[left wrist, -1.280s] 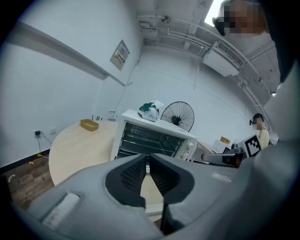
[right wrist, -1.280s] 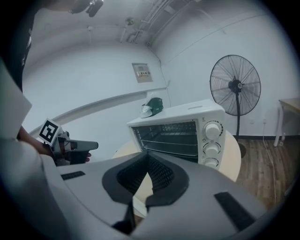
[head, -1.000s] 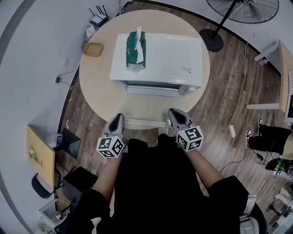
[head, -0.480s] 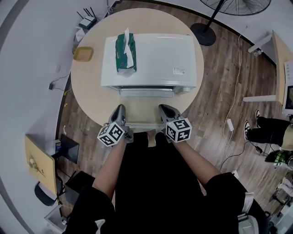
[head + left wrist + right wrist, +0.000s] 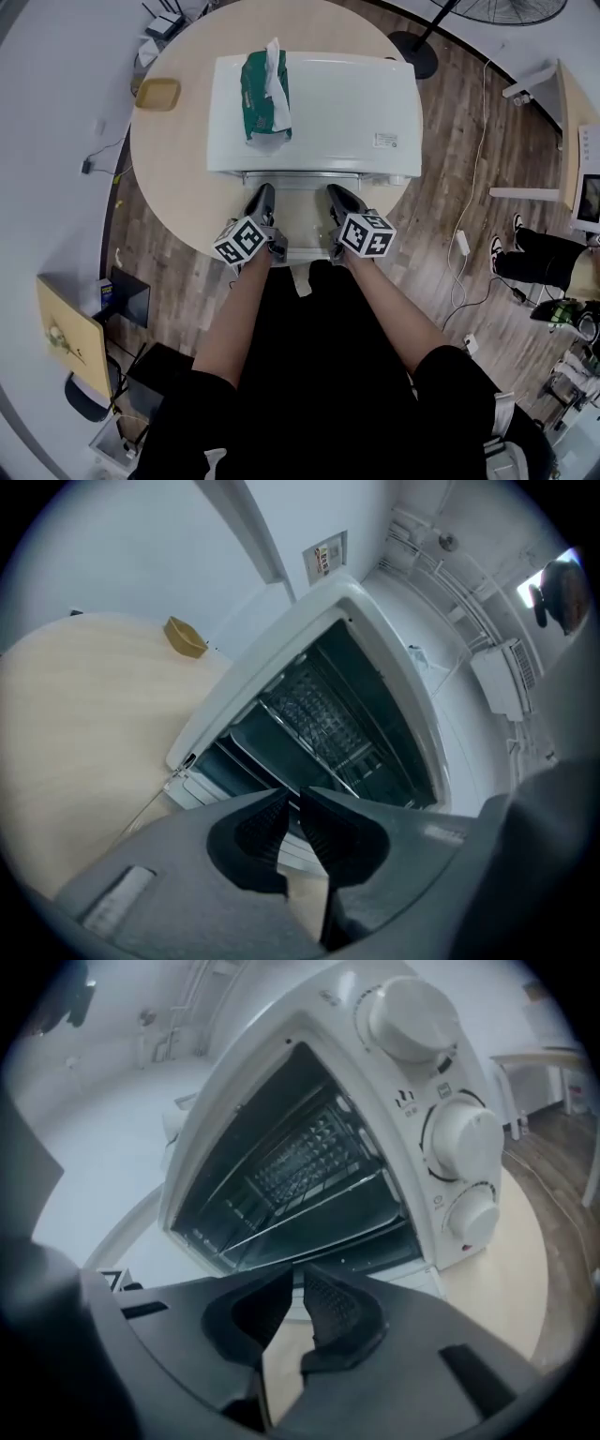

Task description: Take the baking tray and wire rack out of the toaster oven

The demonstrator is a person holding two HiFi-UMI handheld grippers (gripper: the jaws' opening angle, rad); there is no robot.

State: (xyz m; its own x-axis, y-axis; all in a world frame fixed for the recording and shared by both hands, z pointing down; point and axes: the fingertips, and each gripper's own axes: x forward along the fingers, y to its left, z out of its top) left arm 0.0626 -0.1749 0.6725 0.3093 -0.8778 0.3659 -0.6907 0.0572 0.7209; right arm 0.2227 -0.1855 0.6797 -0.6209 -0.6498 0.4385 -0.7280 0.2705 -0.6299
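Wire rack sat on its runners about halfway up the inside of the toaster oven, level and pushed well back, so it could only come out by being drawn straight toward the near edge of the desk. The baking tray could not be picked out for sure in the dark space below the rack; I judged it was still in there too. The oven door was folded down flat toward the person, which left the mouth open and both shelves reachable from the front.

The left gripper and the right gripper were held side by side just over the lowered door, one toward each end of the opening, both aimed into the oven and tipped slightly downward. That spacing suited a wide, flat load, which is likely to tilt if it is pulled from one point. Both pairs of jaws were clenched with nothing between them, and neither touched the rack; they would have to part before they could take its front wire.

A tissue pack lay on the oven's roof at the left and a small yellow dish at the far left of the desk, both clear of the path out.
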